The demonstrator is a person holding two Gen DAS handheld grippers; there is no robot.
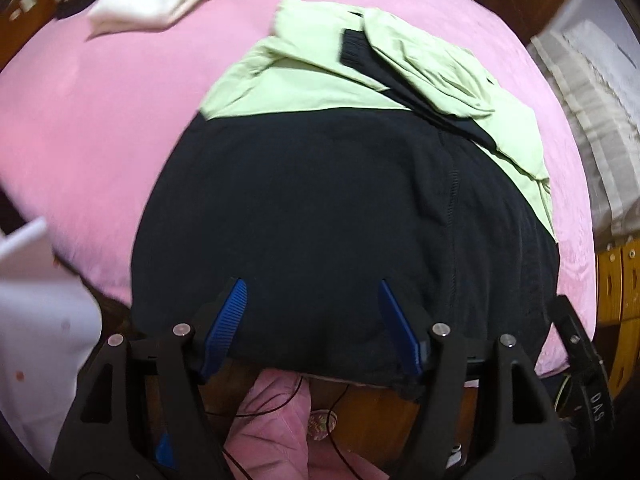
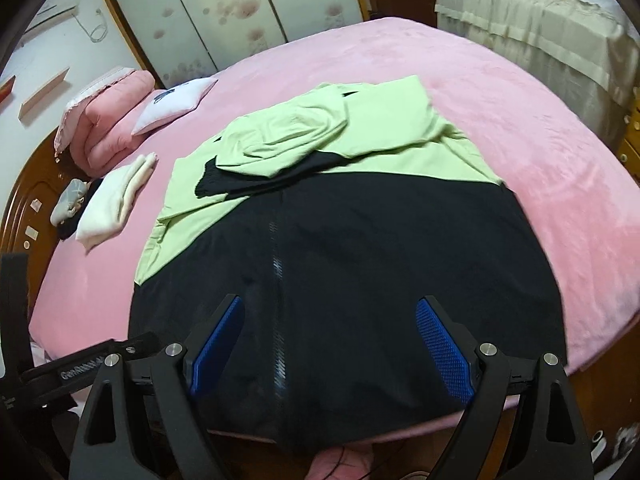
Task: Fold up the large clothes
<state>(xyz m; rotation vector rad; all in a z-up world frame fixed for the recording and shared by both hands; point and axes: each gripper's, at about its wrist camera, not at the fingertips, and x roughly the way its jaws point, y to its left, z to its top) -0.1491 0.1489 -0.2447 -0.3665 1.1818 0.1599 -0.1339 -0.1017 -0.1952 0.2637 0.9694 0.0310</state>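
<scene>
Pink plush bedspread (image 2: 500, 92) across a wide bed, wooden frame (image 2: 24, 200) at the edge. Spread flat on it, a large two-tone jacket (image 2: 340, 248): black fabric over the lower body, pale green fabric (image 2: 384, 120) over the shoulders and sleeves. Green sleeves folded inward across the chest, one black ribbed cuff (image 1: 352, 50) lying on the green panel. Black hem hanging just over the near edge of the bed. A line of stitching or zipper (image 2: 276, 280) running up the middle of the black part.

Left gripper (image 1: 314, 322), black frame with blue ribbed pads, above the hem, jaws apart at a middling width, nothing between the pads. Right gripper (image 2: 336, 344), same build, jaws spread wide, also empty, hovering over the black fabric near the hem. Part of the other tool's black body at the lower left of the right wrist view.

Beside the jacket, towards the head of the bed, a folded white cloth (image 2: 116, 200), and next to it a small grey and dark bundle (image 2: 72, 204), not clear what. Further back, a folded pink quilt (image 2: 108, 128) with a white cushion (image 2: 176, 102) leaning against it. Behind the bed, sliding doors with a pink flower print (image 2: 240, 4); to the right, furniture under a cream lace cover (image 2: 532, 20).
</scene>
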